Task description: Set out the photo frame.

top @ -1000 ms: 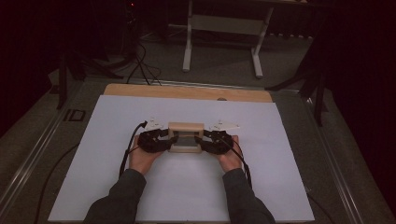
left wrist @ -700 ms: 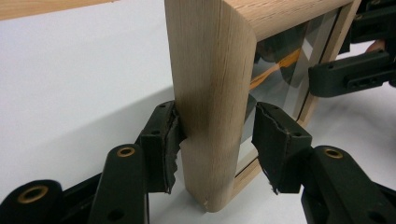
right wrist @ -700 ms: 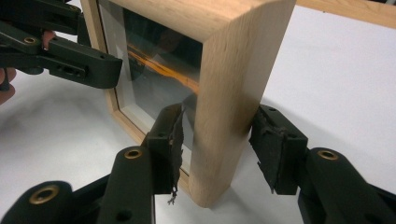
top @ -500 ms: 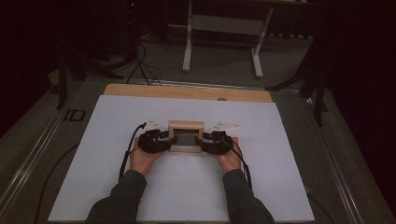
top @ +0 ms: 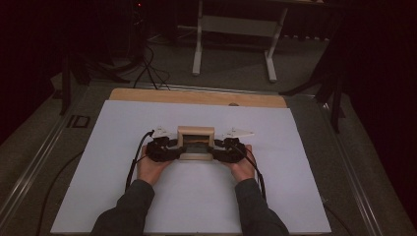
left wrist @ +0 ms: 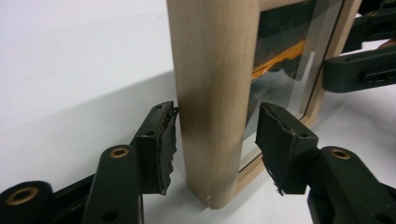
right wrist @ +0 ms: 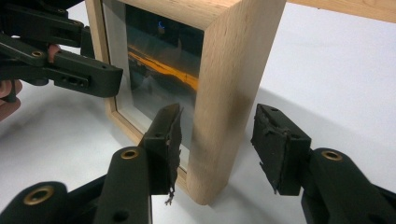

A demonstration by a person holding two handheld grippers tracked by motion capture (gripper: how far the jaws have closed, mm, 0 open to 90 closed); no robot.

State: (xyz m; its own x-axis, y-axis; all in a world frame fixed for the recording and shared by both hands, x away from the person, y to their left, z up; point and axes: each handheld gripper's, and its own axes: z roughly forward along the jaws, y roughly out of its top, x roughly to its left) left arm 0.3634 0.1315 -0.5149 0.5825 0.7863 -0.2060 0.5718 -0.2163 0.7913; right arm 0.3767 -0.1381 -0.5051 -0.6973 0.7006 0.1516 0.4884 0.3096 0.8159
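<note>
A small light-wood picture frame (top: pixel 195 132) with a glass front stands upright on the white sheet. My left gripper (top: pixel 175 150) is at its left end and my right gripper (top: pixel 217 150) at its right end. Both sets of jaws have just been opening. In the left gripper view the frame's side post (left wrist: pixel 210 70) sits between my left gripper's (left wrist: pixel 215 135) pads, with a gap at the right pad. In the right gripper view the frame's other post (right wrist: pixel 233 60) stands between my right gripper's (right wrist: pixel 217 135) pads, also with a gap. Each gripper view shows the opposite gripper beyond the glass.
The white sheet (top: pixel 275 191) covers most of the table, with a wooden strip (top: pixel 196 97) along its far edge. Beyond the table stand white metal legs (top: pixel 235 29) and dark cables (top: pixel 142 64) on the floor. Metal rails run along the table's sides.
Both hands and the frame stay in the same place on the sheet. From above, no difference in the jaws can be made out.
</note>
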